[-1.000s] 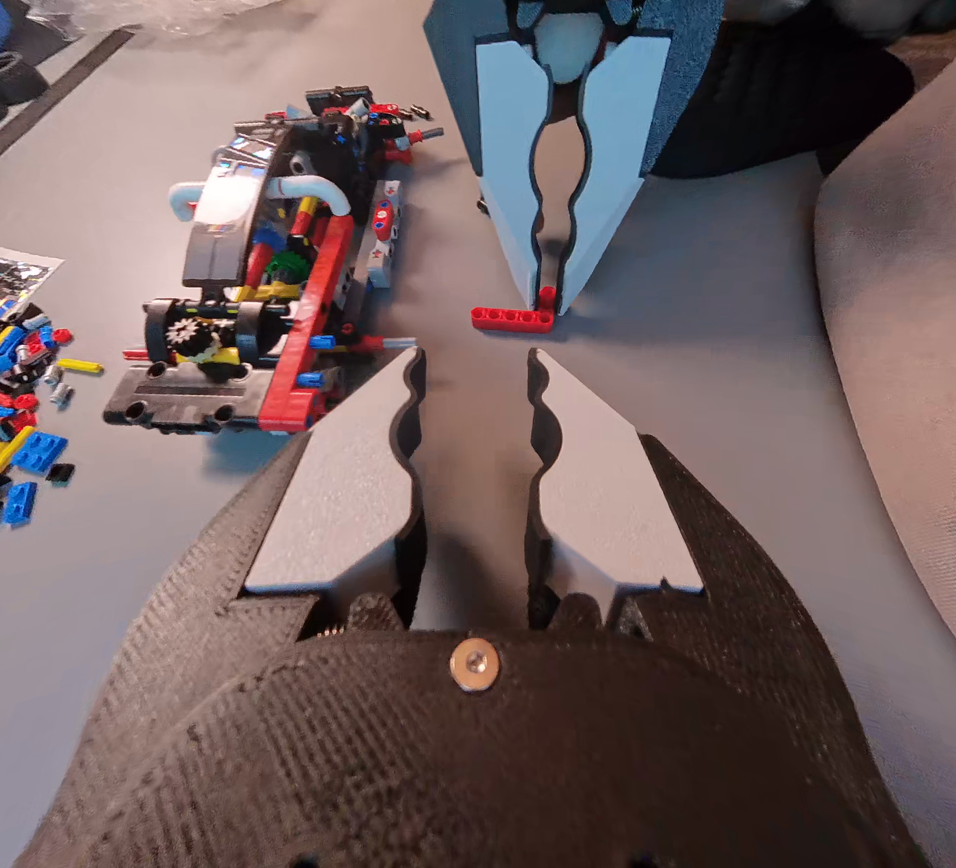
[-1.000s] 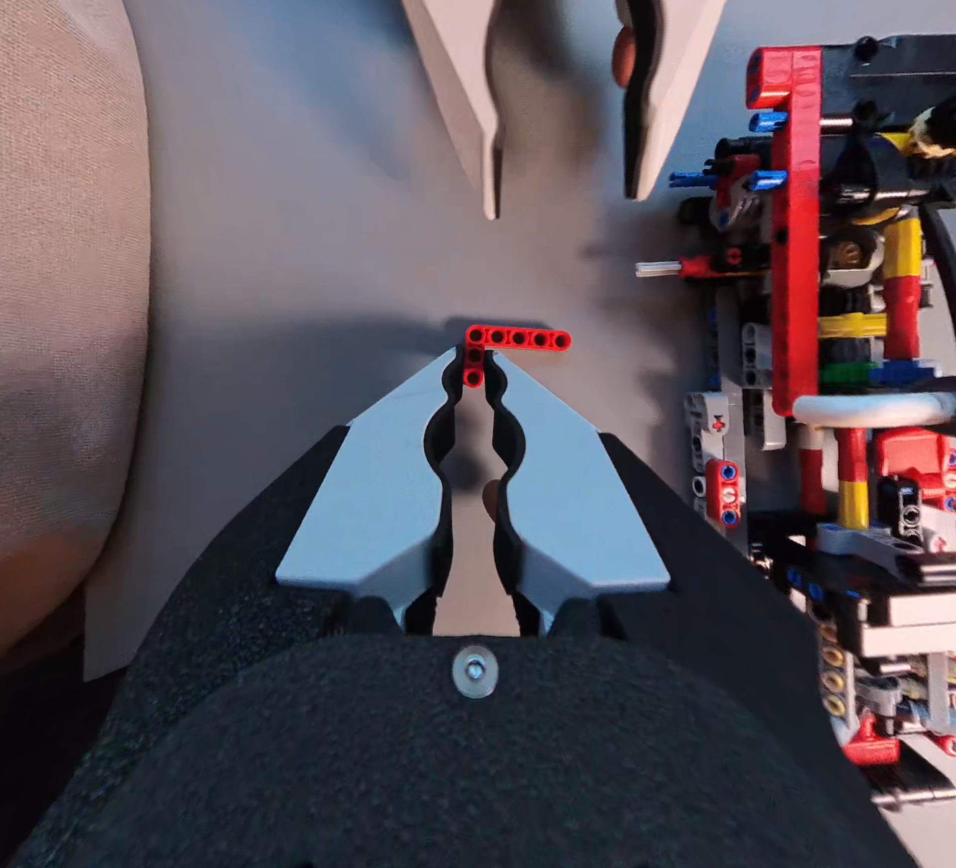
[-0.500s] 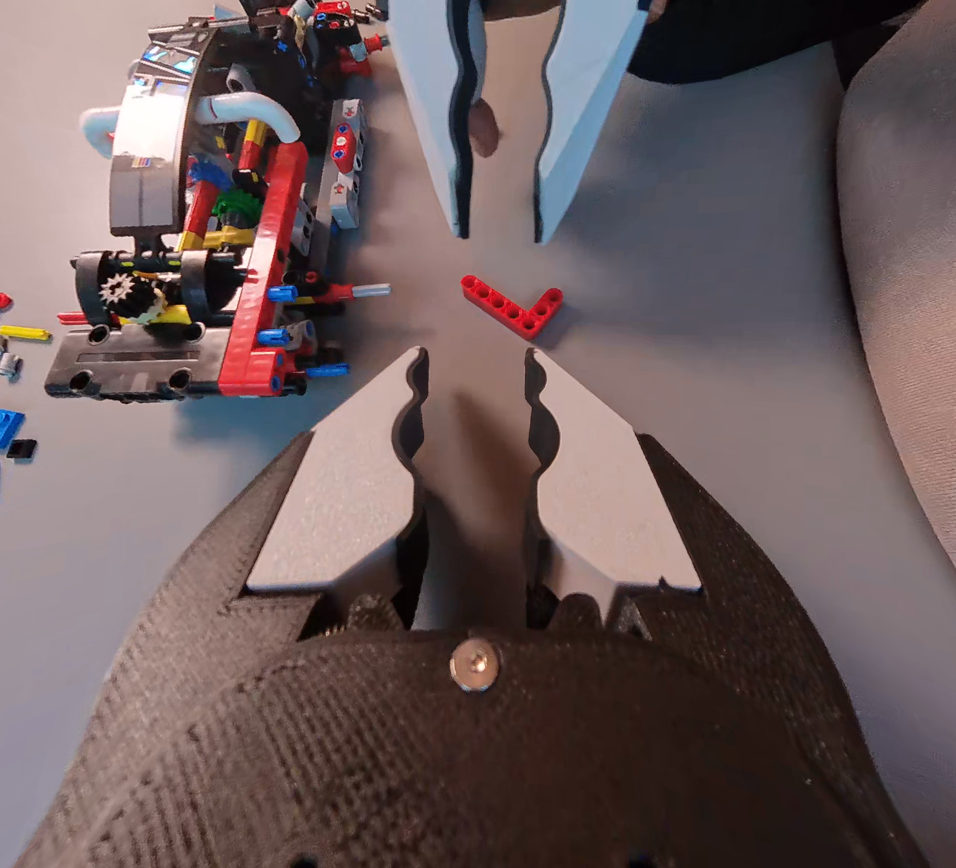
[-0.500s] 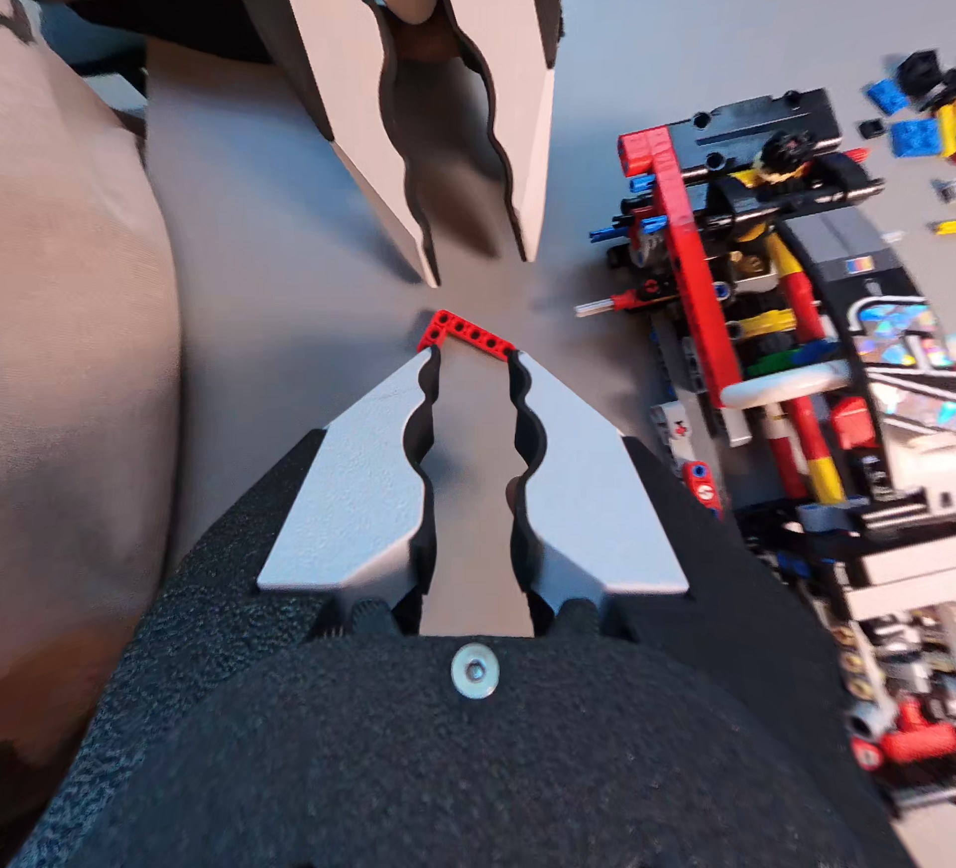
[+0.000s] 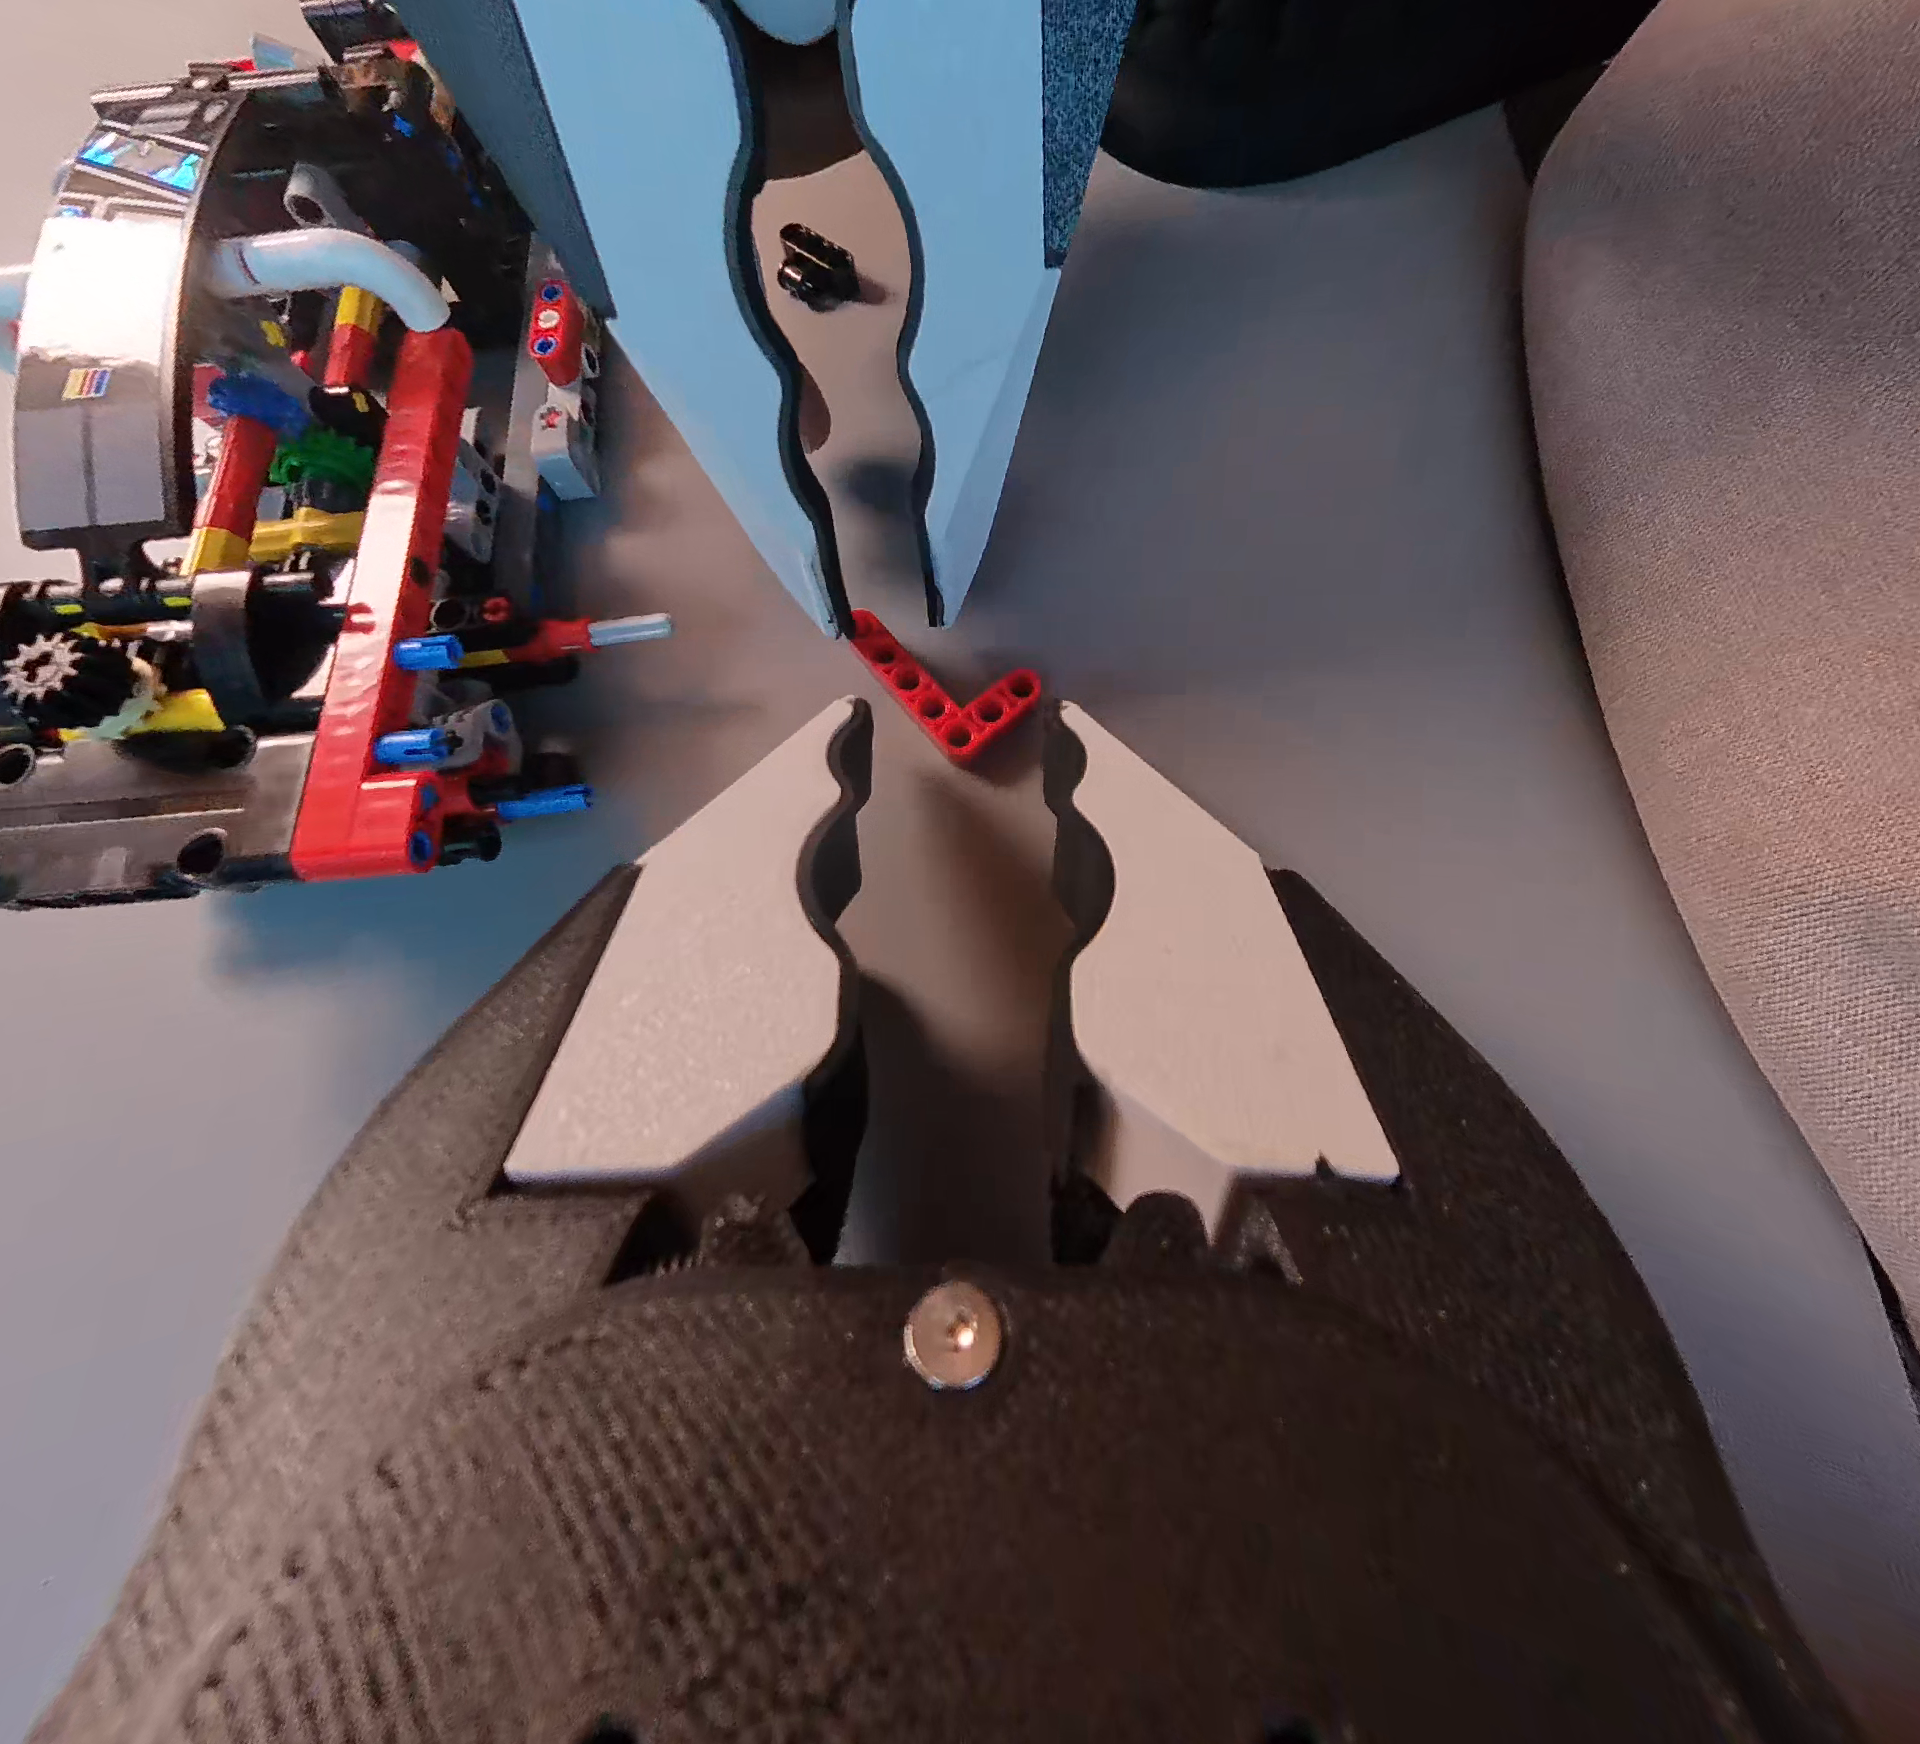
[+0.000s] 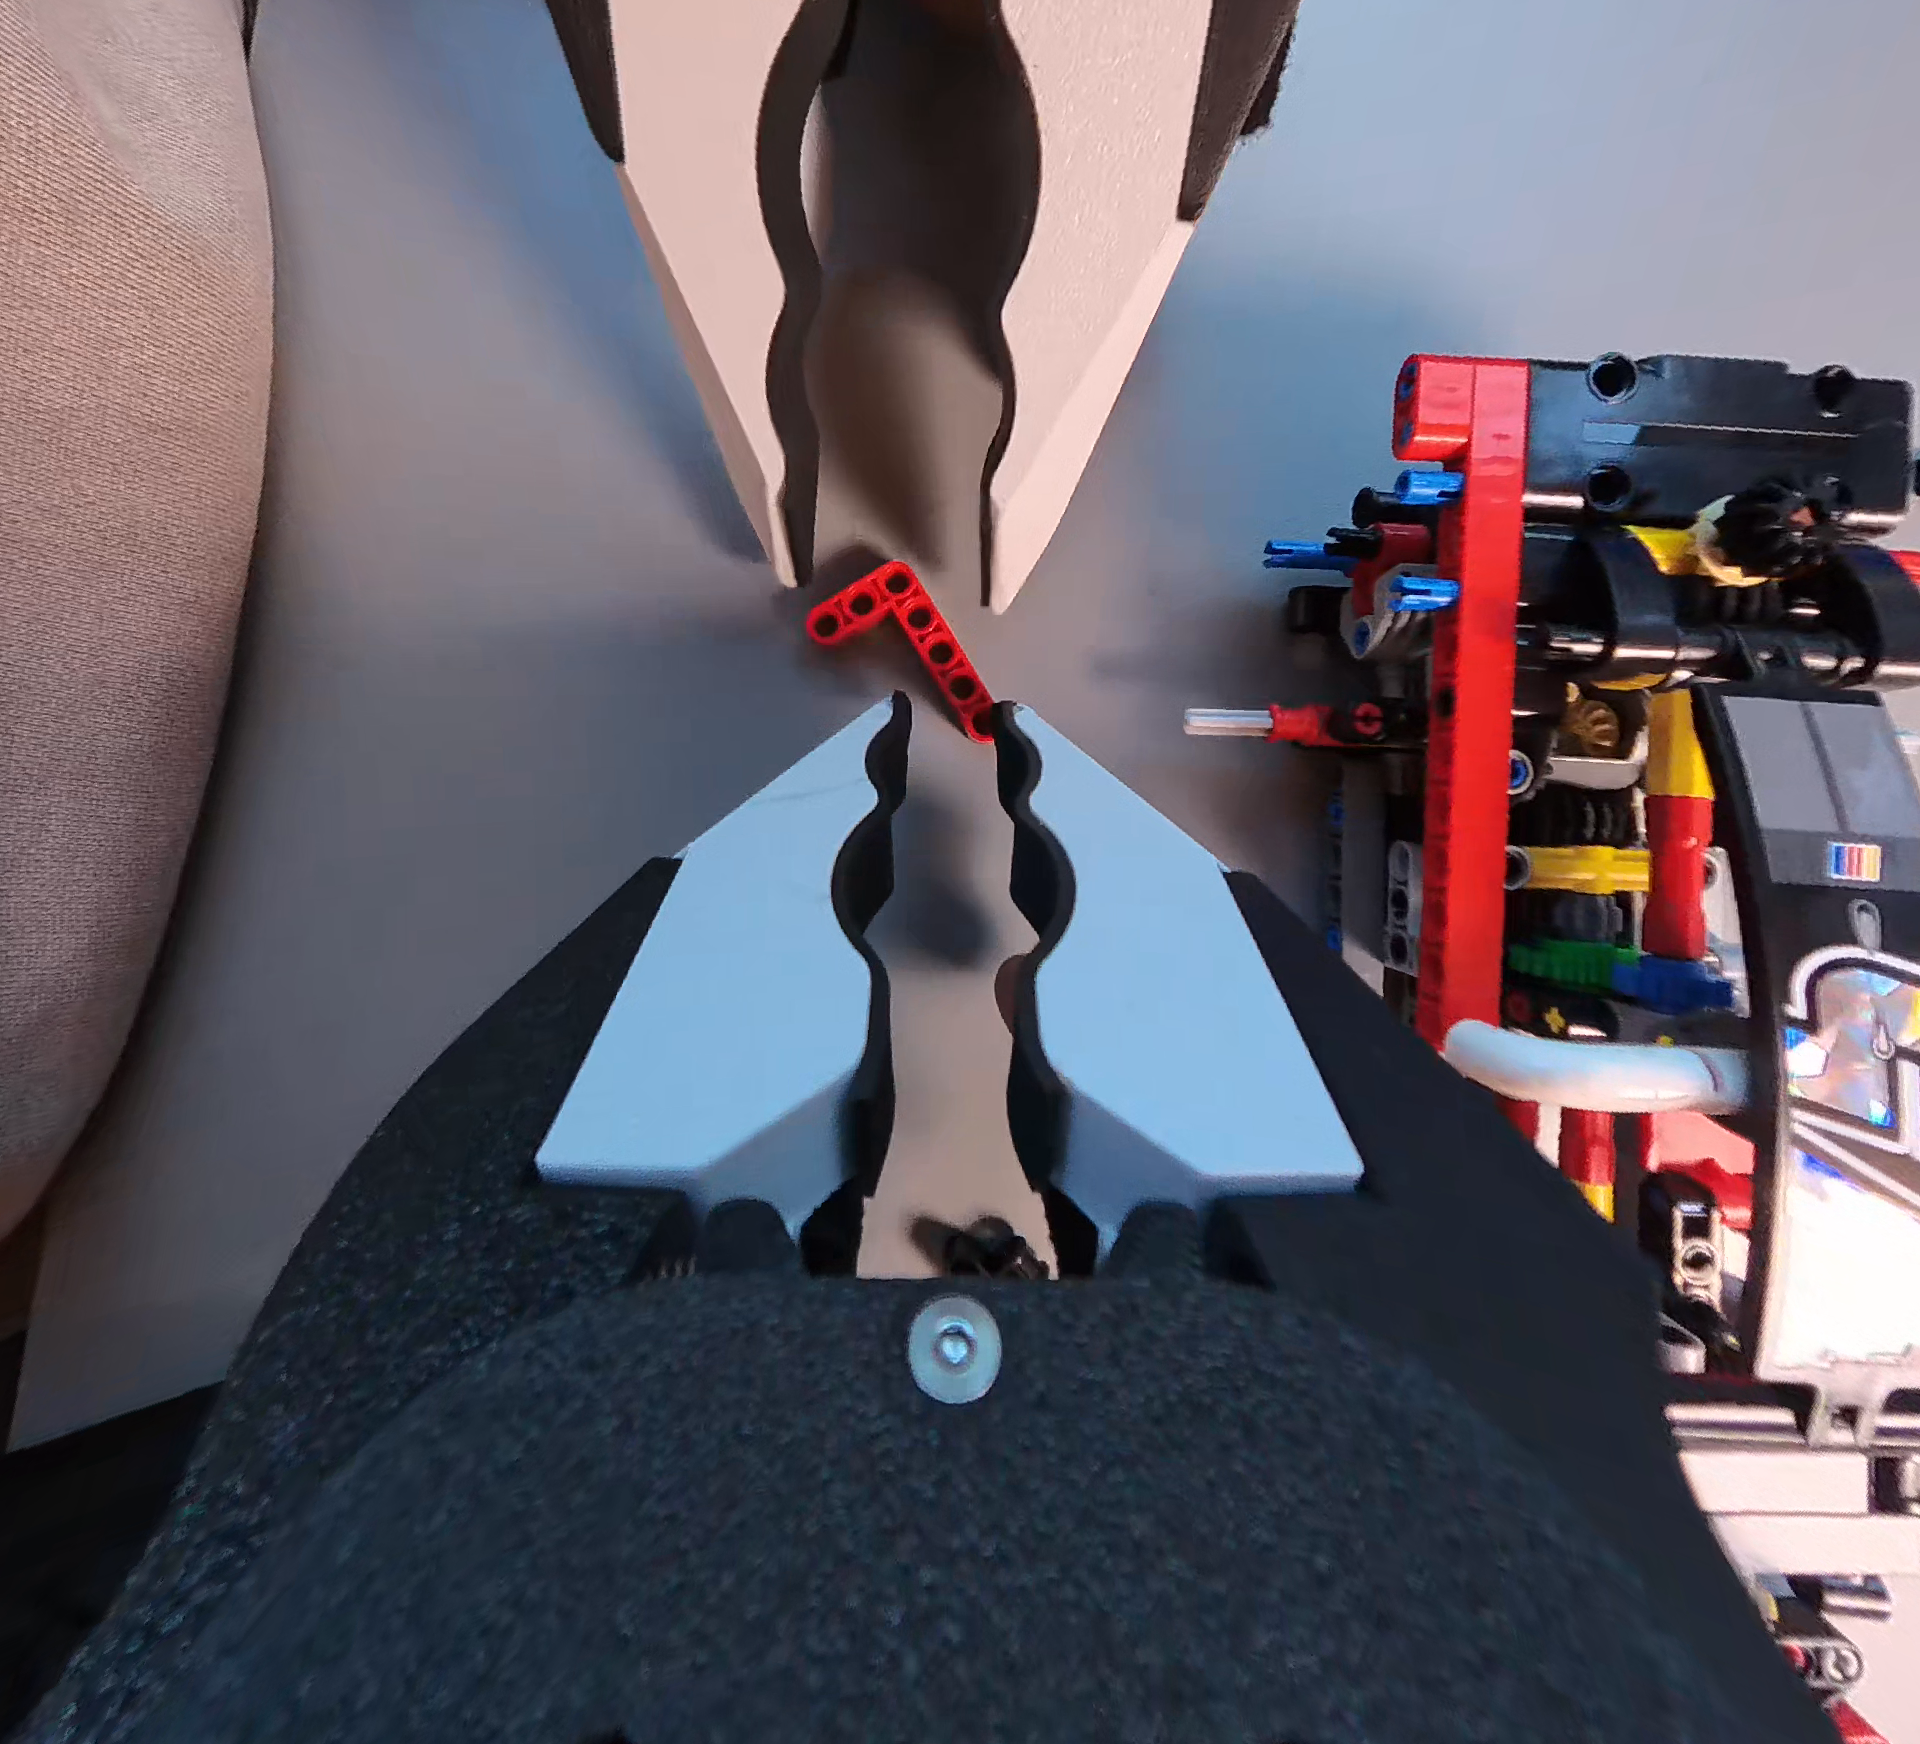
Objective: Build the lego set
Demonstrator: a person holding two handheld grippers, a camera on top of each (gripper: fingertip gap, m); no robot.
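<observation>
In the left wrist view, the left gripper (image 5: 956,718) hangs low over the grey table (image 5: 1299,499) with its jaws parted to a moderate gap and nothing between them. Just ahead of its tips lies the red L-shaped beam (image 5: 940,692), flat on the table, its corner nearest this gripper. The right gripper (image 5: 883,619) comes in from the opposite side, jaws narrowly apart; one of its tips sits at the far end of the beam's long arm, seemingly touching it, but not clamping it. Behind those fingers a small black connector (image 5: 819,269) rests loose on the table. To the left stands the partly built car (image 5: 301,489) — a long red side beam, blue pins sticking out, gears and a silver panel already fitted.

In the right wrist view, the right gripper (image 6: 948,707) shows the same narrow gap, empty, with the beam's long arm (image 6: 940,655) ending against the inner edge of one fingertip. The left gripper (image 6: 894,598) faces it, open around the beam's corner without gripping. The car (image 6: 1621,811) lies to the right, well apart from the beam.

Judging by this, the chassis is well advanced, yet the red beam is not yet picked up or attached, and the loose connector also awaits fitting — much bodywork likely remains.
</observation>
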